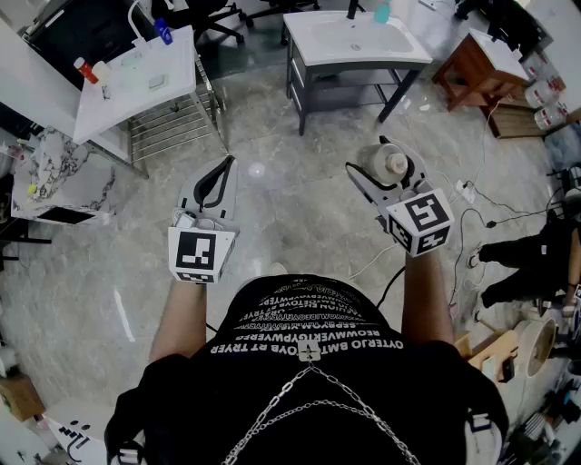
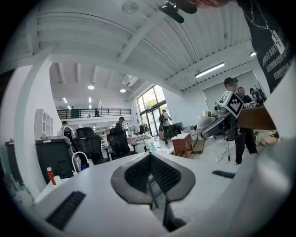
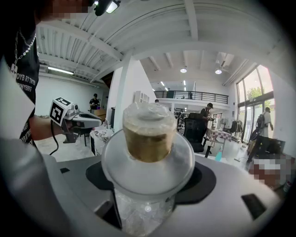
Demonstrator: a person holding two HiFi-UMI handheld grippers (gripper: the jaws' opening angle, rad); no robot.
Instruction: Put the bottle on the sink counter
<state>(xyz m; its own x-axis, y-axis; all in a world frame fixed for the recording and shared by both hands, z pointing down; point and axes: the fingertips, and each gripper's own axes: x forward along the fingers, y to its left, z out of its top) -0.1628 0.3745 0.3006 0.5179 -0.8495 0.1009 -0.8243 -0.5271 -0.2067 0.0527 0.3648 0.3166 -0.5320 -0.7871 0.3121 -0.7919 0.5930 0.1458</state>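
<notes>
A pale marbled floor carried everything. At the far middle stood the sink counter, a white top on a dark frame, with a black faucet and a teal bottle at its far edge. Far left, a white table bore a red-capped bottle and a blue bottle. A wooden side table stood far right, and cables trailed over the floor on the right.

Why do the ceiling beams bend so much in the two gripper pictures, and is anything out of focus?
Left gripper view and right gripper view: wide-angle lens bows the beams and darkens the corners. Right gripper view: the bottle sits so near it looks soft. Head view: glossy floor shows a pale glare spot.
</notes>
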